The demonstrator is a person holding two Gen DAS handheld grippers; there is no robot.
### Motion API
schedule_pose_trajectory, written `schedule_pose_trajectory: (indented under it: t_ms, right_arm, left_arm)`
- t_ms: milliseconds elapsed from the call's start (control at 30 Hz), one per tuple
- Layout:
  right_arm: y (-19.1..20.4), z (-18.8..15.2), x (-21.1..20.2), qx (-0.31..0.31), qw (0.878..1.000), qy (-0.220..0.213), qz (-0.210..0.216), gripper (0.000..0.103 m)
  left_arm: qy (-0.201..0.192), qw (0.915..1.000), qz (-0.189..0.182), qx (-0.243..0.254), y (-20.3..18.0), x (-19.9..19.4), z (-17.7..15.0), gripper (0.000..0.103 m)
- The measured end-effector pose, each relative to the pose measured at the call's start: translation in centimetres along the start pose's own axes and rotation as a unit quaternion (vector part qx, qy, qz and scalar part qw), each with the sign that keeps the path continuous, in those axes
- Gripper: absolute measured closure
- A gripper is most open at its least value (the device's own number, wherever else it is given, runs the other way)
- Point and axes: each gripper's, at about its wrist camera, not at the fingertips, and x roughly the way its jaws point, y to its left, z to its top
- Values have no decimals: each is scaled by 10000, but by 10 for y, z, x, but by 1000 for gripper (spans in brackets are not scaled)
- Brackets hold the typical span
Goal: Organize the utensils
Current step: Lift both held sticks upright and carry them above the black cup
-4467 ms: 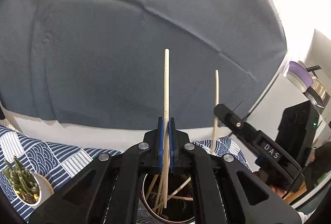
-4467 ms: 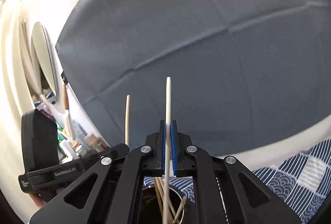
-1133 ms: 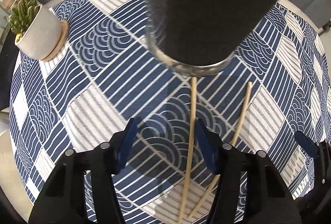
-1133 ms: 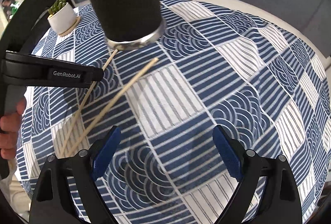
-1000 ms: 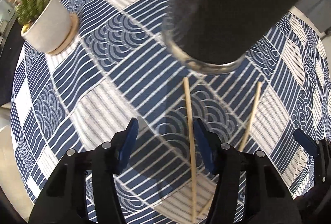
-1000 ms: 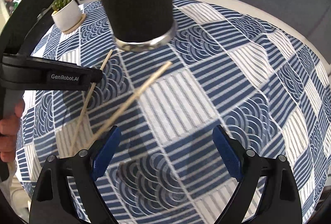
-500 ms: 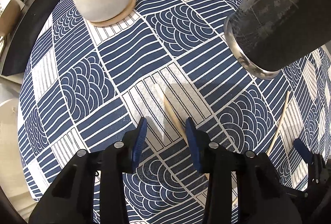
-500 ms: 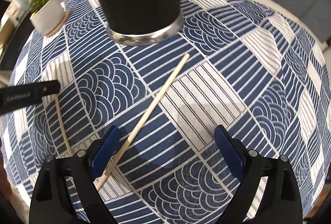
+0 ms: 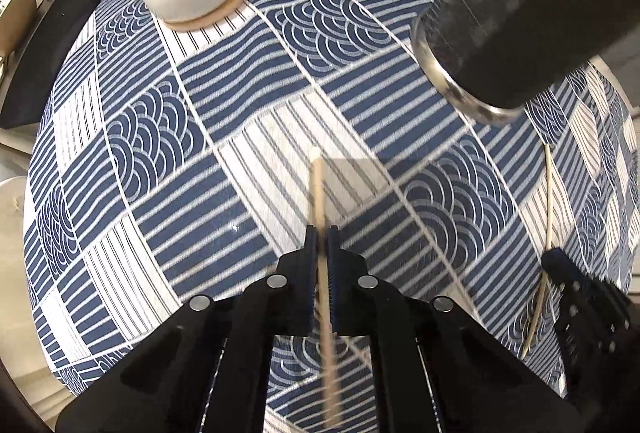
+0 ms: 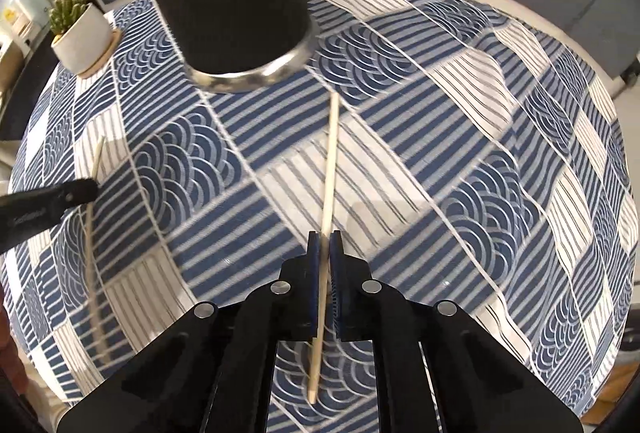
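The left gripper (image 9: 322, 235) is showing as matte black plastic, its two arms widening toward the camera with angular cut-outs and four round silver screw heads catching the light. Its fingers (image 9: 310, 245) are wearing ribbed blue pads on their inner faces. The right gripper (image 10: 325, 239) is looking the same: black arms, four silver screws, blue-lined fingers (image 10: 314, 249). From the right wrist view, the left tool's black finger is carrying blurred white lettering along its side, too smeared to read. A sliver of skin is peeking in at the lower left edge there.
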Motion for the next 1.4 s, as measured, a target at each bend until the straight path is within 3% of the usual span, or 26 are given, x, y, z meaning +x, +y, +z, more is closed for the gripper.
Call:
schedule_pose_trajectory:
  t_ms: [233,467,633,900,1133,1233,1400]
  right_arm:
    - [-20,-27,-8,187,9998,42,0,98]
    - [-48,-53,-16,700,9966,127,417,98]
    - [-64,-65,-33,929,9946,32,452,98]
    - [-85,-52,-71,896,9943,-445,376,98]
    - [-97,-36,-101,897,9917,-837,388,98]
    - [-102,-27,-115,930,9891,-1059,417,98]
    - [-107,-2,-137,915,9839,-1508,284,98]
  left_arm:
    - [134,9997,-223,2,10,-3,-32,98]
    - [361,9982,-432,-215,35,-1,-65,98]
    - [393,9981,-309,-368,48,-8,-86,98]
    - [55,9992,-15,-387,60,-44,-106,98]
    - [-481,9981,203,-317,58,-93,-88,98]
    - [-614,9976,188,-242,49,-110,-40,98]
    - [-926,9953,253,-91,37,-133,-12,98]
